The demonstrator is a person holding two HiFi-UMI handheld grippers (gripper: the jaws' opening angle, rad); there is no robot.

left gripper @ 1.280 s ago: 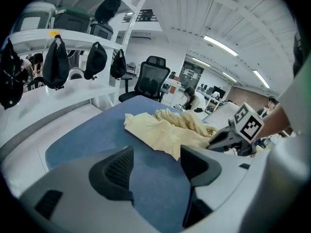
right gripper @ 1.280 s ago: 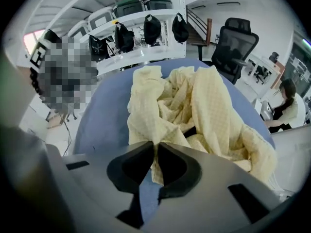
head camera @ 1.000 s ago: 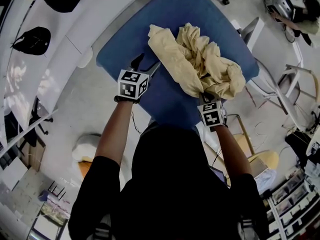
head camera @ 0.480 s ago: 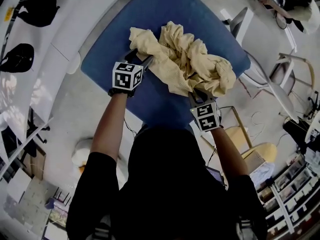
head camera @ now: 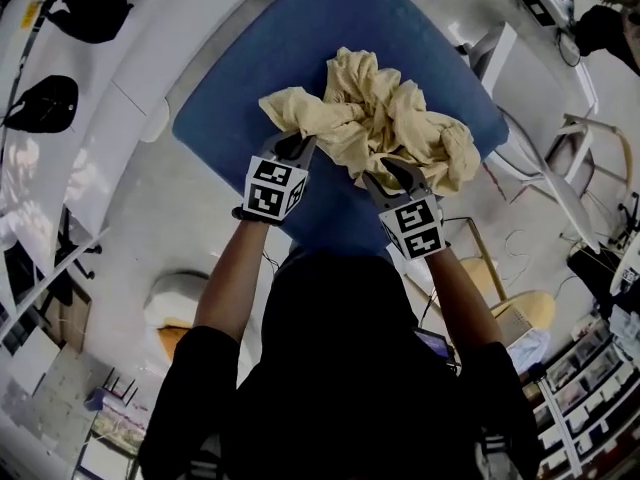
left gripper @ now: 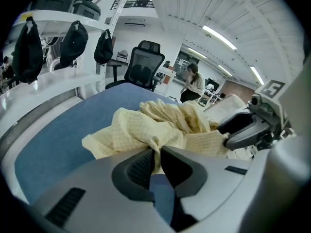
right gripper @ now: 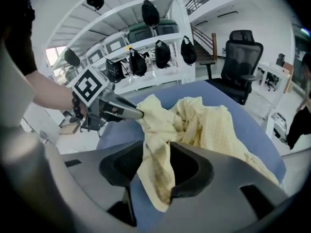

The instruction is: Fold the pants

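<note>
**Changes since the earlier frames.** The left tongs [head camera: 292,148] are brought in from the bare blue worktop [head camera: 235,93] to the left edge of the pants [head camera: 400,128]. Their jaws have just been closing, and a pinch of cloth is now clamped between them. The right tongs [head camera: 397,175] are drawn back and lifted a little at the near edge of the heap. Their jaws have just been opening to about half their spread. A strip of cloth hangs between them and is judged slack rather than gripped.

**Pants.** One crumpled pale-yellow heap is set on the worktop, with no waistband or leg laid out. The bulk is bunched toward the right. One tail is drawn out to the left, up to the left tongs.

**Governing relation.** The heap lies directly ahead of both tongs, on their far side. Its rough long axis runs crosswise, from the left tongs toward the right corner of the worktop. Both tongs are at the cloth, but only the left has hold, so the next spreading pull is judged to fall to the left.

**Pose.** Both forearms are reached forward side by side. Both tongs are pitched downward and away, with the marker cubes uppermost.
</note>
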